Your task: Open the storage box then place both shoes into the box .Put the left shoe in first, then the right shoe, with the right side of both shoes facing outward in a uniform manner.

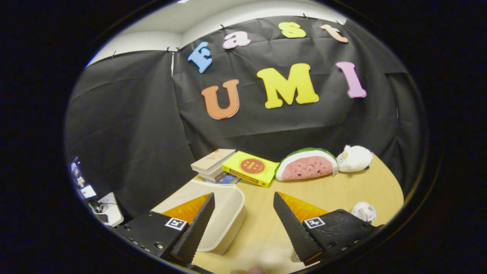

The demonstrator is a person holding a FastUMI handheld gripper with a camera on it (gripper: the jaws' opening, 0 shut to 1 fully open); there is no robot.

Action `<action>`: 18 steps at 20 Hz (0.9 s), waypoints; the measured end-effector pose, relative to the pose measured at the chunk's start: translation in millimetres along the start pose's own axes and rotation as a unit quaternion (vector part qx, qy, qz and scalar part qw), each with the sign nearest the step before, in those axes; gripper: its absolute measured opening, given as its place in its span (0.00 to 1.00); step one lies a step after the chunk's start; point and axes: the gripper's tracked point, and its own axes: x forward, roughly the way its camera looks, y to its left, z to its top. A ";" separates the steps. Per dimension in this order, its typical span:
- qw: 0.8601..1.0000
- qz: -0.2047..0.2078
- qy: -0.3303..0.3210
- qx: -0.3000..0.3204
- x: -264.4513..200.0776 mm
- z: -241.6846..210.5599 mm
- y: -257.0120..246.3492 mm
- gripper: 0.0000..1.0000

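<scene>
The cream storage box sits on the wooden table, partly behind my left finger; its rounded top and side show, and I cannot tell whether its lid is up. My gripper hangs above the table with its fingers wide apart and nothing between them. A white shoe peeks out just beyond my right finger, mostly hidden by the gripper body.
At the table's far edge lie a stack of books, a yellow book, a watermelon plush and a white plush toy. A white device with cables sits below the table at the left.
</scene>
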 end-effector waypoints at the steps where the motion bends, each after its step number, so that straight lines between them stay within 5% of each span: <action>1: 1.000 0.008 0.019 0.011 5.4 -16.2 3.2 0.95; 12: 0.988 0.069 0.125 0.062 32.2 -95.0 44.8 0.95; 18: 0.969 0.098 0.168 0.151 45.5 -113.0 57.4 0.96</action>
